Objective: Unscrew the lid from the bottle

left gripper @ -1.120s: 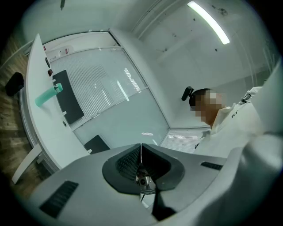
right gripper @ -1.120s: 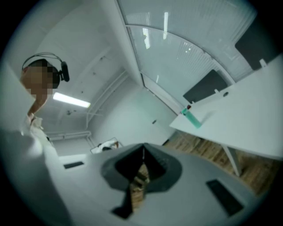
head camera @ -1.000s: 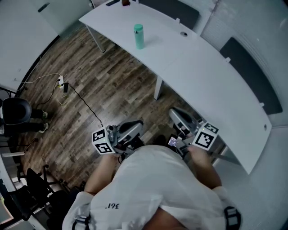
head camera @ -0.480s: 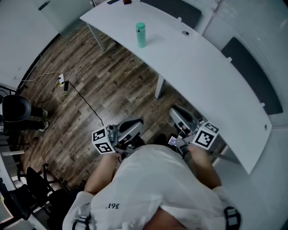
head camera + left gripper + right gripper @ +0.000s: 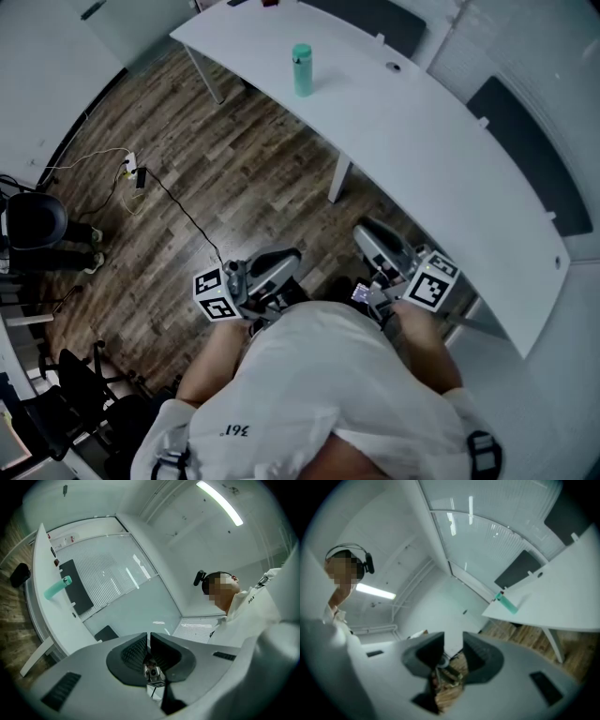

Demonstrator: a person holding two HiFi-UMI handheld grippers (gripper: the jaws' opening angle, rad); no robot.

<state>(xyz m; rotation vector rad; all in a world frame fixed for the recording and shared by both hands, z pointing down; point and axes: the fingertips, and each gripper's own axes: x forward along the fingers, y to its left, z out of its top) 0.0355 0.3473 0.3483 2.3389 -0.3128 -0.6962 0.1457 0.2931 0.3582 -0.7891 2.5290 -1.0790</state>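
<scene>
Bottle (image 5: 302, 69) stands upright far off on the white table (image 5: 441, 159), lid (image 5: 301, 50) on. Your left gripper (image 5: 148, 641) is closed and empty; your right gripper (image 5: 453, 644) is opening, a narrow gap with nothing between its jaws.

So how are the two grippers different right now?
The left gripper has its jaws pressed together; the right gripper has its jaws opening, with nothing between them. The left gripper hangs over the wooden floor, the right gripper close by the table edge. Both are empty and far from the bottle.
</scene>
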